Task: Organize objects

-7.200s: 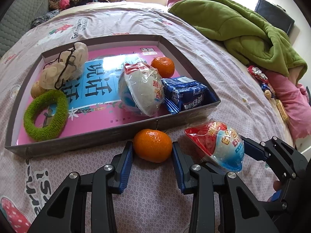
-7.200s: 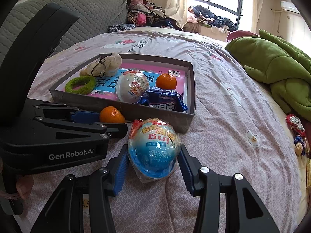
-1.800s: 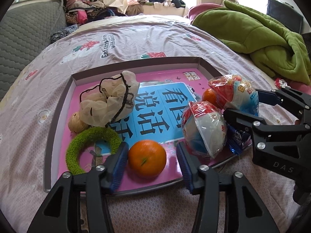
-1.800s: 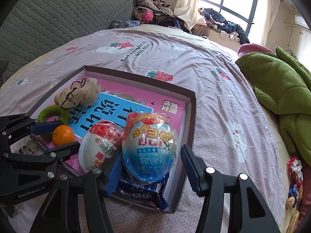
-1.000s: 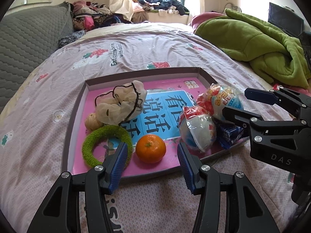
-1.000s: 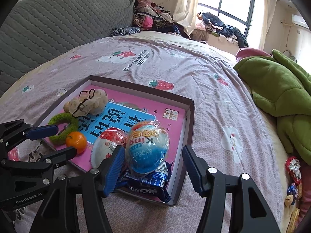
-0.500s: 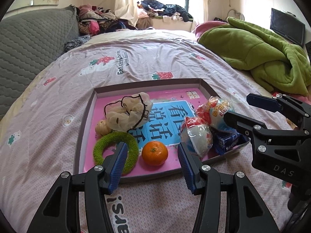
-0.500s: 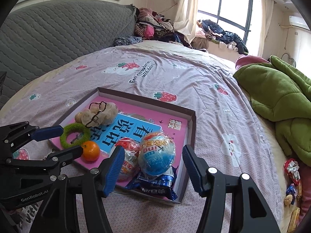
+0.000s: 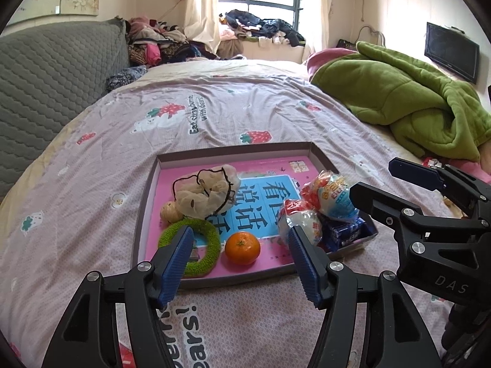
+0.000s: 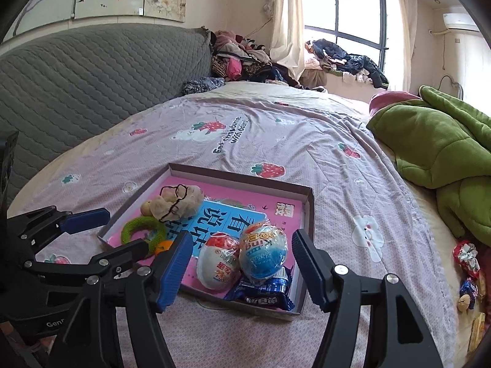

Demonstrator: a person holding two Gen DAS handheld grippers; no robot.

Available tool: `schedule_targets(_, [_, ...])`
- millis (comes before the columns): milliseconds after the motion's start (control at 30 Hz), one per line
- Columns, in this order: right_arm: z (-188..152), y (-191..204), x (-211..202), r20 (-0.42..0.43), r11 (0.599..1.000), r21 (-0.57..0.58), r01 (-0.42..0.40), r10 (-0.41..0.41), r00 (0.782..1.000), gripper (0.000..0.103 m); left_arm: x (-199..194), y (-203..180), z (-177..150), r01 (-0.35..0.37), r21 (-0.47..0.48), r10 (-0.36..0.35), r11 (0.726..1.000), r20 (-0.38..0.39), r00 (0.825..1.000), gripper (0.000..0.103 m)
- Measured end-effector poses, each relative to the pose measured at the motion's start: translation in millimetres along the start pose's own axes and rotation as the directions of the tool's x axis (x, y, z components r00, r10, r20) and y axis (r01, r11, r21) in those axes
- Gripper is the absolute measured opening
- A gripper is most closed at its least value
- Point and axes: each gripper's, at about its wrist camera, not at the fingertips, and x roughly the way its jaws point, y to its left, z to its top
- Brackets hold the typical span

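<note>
Both the left gripper (image 9: 239, 257) and the right gripper (image 10: 241, 268) hang empty above the bed, their jaws having just widened. The orange (image 9: 242, 247) sits in the tray (image 9: 144, 202), near its front edge, beside the green ring (image 9: 196, 245). It looks firm, light and prone to rolling, so I would pinch it across its middle; the crinkly wrapped egg (image 10: 263, 253), at the tray's right front corner, seems slippery and crushable.

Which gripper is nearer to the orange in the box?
Left. The left gripper hangs open just in front of the orange; the right gripper faces the two eggs beside it.
</note>
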Motion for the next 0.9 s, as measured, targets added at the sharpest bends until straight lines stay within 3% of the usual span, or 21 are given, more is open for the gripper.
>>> schedule_targets(200, [2, 3, -18, 0.033, 1.0, 0.016, -0.006, 0.005, 0.999, 0.069, -17, 3, 1, -0.003, -0.011, 0.003, 1.0, 0.019, 1.0, 0.074])
schedule_targets(567, [1, 3, -47, 0.085, 0.999, 0.047, -0.019, 0.015, 0.996, 0.072, -45, 11, 1, -0.022, -0.04, 0.024, 0.999, 0.051, 0.998, 0.075])
schedule_targets(900, [-15, 1, -71, 0.109, 0.997, 0.071, -0.021, 0.013, 0.994, 0.072, -59, 19, -4, -0.096, -0.083, 0.102, 0.992, 0.063, 0.993, 0.076])
